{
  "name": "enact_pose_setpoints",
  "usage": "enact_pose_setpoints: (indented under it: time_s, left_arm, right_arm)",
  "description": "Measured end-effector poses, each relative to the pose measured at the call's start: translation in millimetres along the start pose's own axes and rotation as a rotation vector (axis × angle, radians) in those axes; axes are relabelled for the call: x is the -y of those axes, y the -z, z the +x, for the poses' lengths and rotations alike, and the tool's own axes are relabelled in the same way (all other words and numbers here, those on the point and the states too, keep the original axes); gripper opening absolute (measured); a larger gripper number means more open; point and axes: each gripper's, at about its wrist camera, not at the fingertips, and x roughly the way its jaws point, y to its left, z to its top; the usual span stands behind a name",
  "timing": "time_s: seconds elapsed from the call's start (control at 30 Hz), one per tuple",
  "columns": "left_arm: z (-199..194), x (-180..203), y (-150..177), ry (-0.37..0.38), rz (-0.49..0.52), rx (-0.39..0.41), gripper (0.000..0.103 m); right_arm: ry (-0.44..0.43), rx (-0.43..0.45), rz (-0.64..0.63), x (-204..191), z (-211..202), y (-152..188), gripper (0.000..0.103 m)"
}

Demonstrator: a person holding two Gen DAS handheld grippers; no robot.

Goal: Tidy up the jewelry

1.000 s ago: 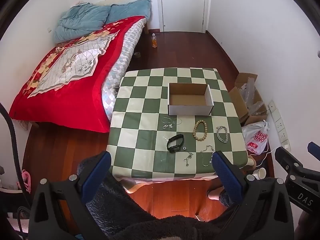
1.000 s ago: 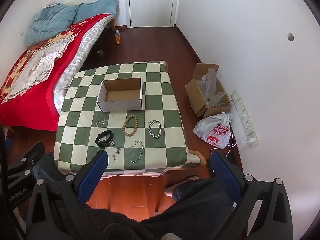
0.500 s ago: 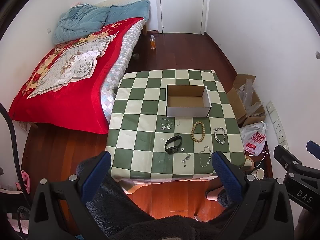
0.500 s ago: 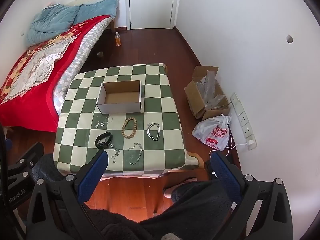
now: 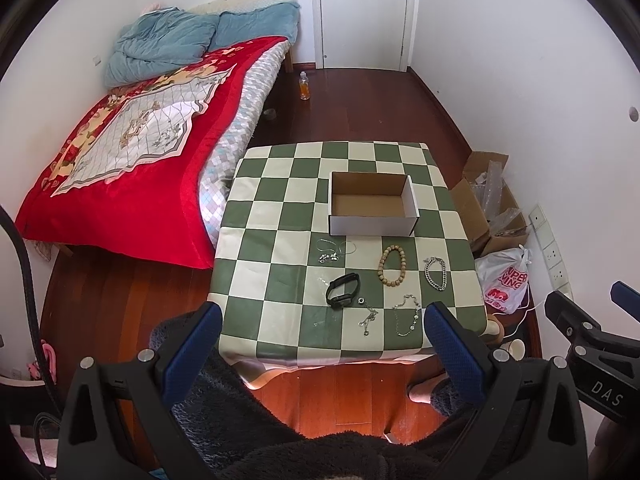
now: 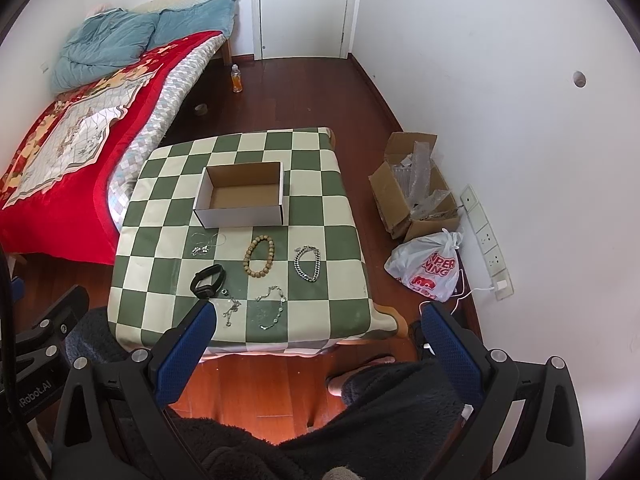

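An open white cardboard box (image 5: 373,205) (image 6: 242,194) stands mid-table, nothing inside. In front of it lie a wooden bead bracelet (image 5: 392,265) (image 6: 260,256), a black band (image 5: 342,289) (image 6: 207,280), a silver chain bracelet (image 5: 436,273) (image 6: 307,263), a thin silver necklace (image 5: 334,250) (image 6: 205,243) and two more silver chains (image 5: 408,315) (image 6: 272,307). My left gripper (image 5: 320,330) and right gripper (image 6: 316,330) are both open and empty, held high above the table's near edge.
The table wears a green-and-cream checkered cloth (image 5: 280,280). A red-covered bed (image 5: 132,160) stands left. A cardboard box (image 6: 416,196) and a plastic bag (image 6: 430,268) sit on the floor right. A bottle (image 5: 305,86) stands near the door.
Both grippers have drawn back and up a little, so the table looks slightly smaller and further. Nothing on the table has moved.
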Motion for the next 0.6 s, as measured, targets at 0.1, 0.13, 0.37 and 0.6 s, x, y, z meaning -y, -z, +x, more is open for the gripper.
enact_pose_setpoints:
  time_s: [0.1, 0.13, 0.37, 0.6]
  left_arm:
    - [1.2, 4.0, -0.7, -0.006, 0.002, 0.002, 0.103]
    - [1.4, 3.7, -1.1, -0.006, 0.002, 0.001, 0.103]
    - [0.3, 5.0, 1.6, -0.008, -0.001, 0.005, 0.103]
    - [-1.2, 5.4, 2.2, -0.006, -0.003, 0.007, 0.103]
  right_arm:
    - [0.004, 0.007, -0.005, 1.1, -0.8, -0.7, 0.103]
    - [0.004, 0.006, -0.005, 2.0, -1.0, -1.7, 0.103]
    - [0.004, 0.008, -0.005, 1.3, -1.4, -1.2, 0.103]
    - [0.002, 0.011, -0.012, 2.5, -3.3, -3.7, 0.103]
